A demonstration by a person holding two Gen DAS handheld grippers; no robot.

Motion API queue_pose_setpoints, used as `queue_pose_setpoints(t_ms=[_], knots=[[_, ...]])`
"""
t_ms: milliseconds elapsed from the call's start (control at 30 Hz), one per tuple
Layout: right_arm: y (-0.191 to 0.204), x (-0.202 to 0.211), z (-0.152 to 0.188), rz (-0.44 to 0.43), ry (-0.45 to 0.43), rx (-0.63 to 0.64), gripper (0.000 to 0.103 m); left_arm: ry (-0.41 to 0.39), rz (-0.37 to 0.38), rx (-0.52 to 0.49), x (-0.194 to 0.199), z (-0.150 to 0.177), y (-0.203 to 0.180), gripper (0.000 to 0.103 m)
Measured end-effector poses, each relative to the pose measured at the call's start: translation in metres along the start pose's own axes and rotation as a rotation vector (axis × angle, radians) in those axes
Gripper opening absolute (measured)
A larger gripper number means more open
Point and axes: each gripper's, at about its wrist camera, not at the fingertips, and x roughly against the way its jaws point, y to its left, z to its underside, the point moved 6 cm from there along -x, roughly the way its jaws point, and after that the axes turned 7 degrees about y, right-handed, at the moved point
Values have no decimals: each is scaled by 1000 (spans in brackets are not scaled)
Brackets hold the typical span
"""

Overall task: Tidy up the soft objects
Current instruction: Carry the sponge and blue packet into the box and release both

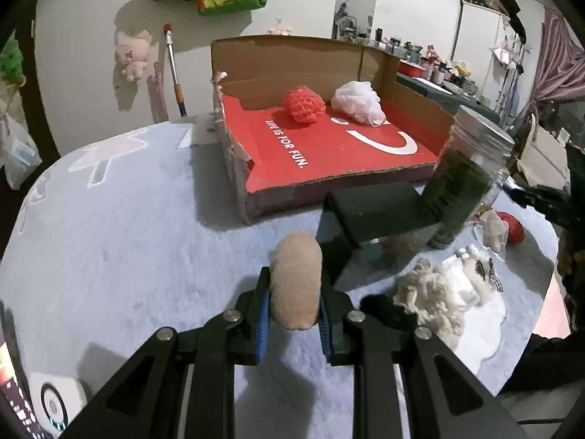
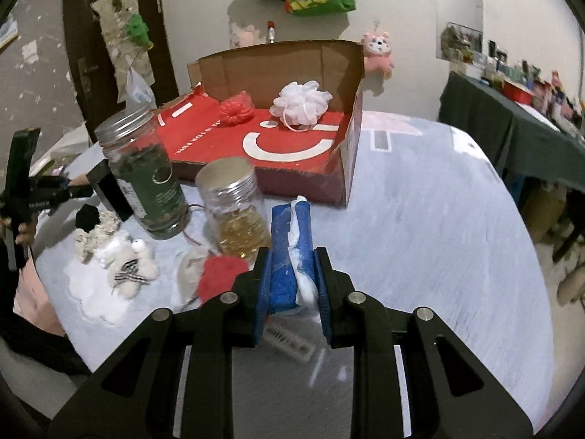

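Observation:
My left gripper (image 1: 294, 294) is shut on a tan sponge (image 1: 295, 278), held above the grey tablecloth in front of the cardboard box (image 1: 292, 62). The box has a red floor and holds a red knitted ball (image 1: 303, 103) and a white mesh pouf (image 1: 360, 102). In the right wrist view my right gripper (image 2: 291, 278) is shut on a blue sponge (image 2: 287, 256) wrapped in clear plastic. The same box (image 2: 278, 62) stands beyond it with the red ball (image 2: 237, 111) and the white pouf (image 2: 301, 104) inside.
A green-filled jar (image 2: 142, 172) and a clear jar of yellow pieces (image 2: 237, 212) stand before the box. A red pompom (image 2: 219, 274), a white plush toy (image 2: 128, 263), rope and a black fuzzy piece lie at the left. A black stand (image 1: 373, 212) sits beside the box.

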Motion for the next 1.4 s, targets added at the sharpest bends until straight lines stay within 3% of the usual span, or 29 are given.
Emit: queue_pose_setpoints(t_ms=[200, 433, 633, 1067, 1400], knots=[[-8, -9, -24, -10, 9, 73, 22, -5, 6, -54, -1, -19, 6, 23], [-3, -16, -67, -57, -2, 120, 22, -41, 5, -121, 8, -63, 4, 23], [4, -41, -104, -65, 54, 112, 22, 7, -7, -132, -11, -102, -5, 23], [5, -126, -151, 112, 269, 91, 22, 195, -119, -120, -84, -151, -7, 24], [3, -170, -157, 212, 382, 109, 22, 289, -198, -103, -125, -166, 0, 26]])
